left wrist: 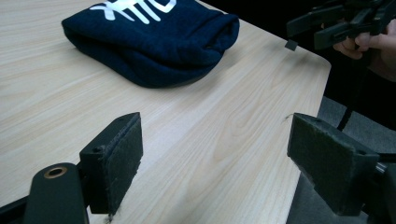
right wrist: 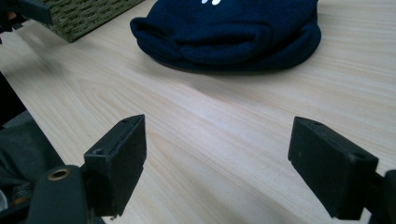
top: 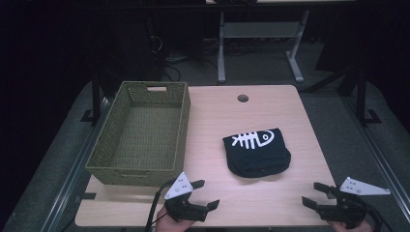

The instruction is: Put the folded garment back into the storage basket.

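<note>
Nearest the person, the left tool [top: 205,193] is hovering released over the front edge of the bench [top: 270,203], its jaws standing wide with nothing between them. The right tool [top: 317,194] is hanging at the front right corner, likewise released and empty, its pads [right wrist: 119,163] spread well apart above bare wood.

Beyond them, toward the middle of the bench, the folded dark beanie [top: 257,152] is lying flat with its white fishbone print facing up, well apart from both tools. Seen along the left tool's jaws, the beanie [left wrist: 154,44] is sitting ahead and to the left.

The step in hand is probably reaching for the beanie. To do it well, each tool should be approaching low, one at either side of the thick folded rim, so the pads are pinching all layers together rather than just the top one; lifting evenly should be keeping the fold from falling open.

Farther back at the left, the woven green basket [top: 179,130] is standing empty, its near wall just beyond the left tool, probably waiting to receive the beanie.
</note>
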Tool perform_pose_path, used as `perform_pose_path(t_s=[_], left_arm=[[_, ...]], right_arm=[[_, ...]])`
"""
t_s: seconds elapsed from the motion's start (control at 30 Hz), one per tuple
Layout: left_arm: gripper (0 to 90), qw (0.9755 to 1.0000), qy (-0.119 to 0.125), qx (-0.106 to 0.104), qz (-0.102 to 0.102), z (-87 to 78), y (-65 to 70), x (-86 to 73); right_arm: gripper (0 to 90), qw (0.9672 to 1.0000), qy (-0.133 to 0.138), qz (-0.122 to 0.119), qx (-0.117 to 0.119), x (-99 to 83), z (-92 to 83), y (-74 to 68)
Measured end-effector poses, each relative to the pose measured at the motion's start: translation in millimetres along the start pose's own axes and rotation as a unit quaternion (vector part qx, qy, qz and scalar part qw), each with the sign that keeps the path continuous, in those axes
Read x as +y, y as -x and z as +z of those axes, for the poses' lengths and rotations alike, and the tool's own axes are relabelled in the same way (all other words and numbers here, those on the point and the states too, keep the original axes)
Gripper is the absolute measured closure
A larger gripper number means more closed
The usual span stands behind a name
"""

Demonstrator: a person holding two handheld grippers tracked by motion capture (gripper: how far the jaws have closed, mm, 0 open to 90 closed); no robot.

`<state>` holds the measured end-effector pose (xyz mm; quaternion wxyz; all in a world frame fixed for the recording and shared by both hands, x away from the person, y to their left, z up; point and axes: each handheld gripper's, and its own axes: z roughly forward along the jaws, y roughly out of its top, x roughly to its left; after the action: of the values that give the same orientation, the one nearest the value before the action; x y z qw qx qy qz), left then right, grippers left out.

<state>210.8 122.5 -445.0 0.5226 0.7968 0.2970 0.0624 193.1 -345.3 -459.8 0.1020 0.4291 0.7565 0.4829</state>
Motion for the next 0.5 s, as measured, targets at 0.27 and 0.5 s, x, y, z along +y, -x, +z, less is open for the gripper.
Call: perform_pose_path(t_s=[0.27,0.5], left_arm=[[17.7,1.0000,0.007,0.000,0.000,11.2,7.6,6.2],[17.8,0.9998,0.017,0.004,0.004,19.7,9.5,20.8]], right_arm=[[19.4,0.9999,0.004,-0.002,0.013,9.6,-1.9,5.6],[19.6,0.9998,0.005,-0.017,0.010,26.6,-3.0,8.7]])
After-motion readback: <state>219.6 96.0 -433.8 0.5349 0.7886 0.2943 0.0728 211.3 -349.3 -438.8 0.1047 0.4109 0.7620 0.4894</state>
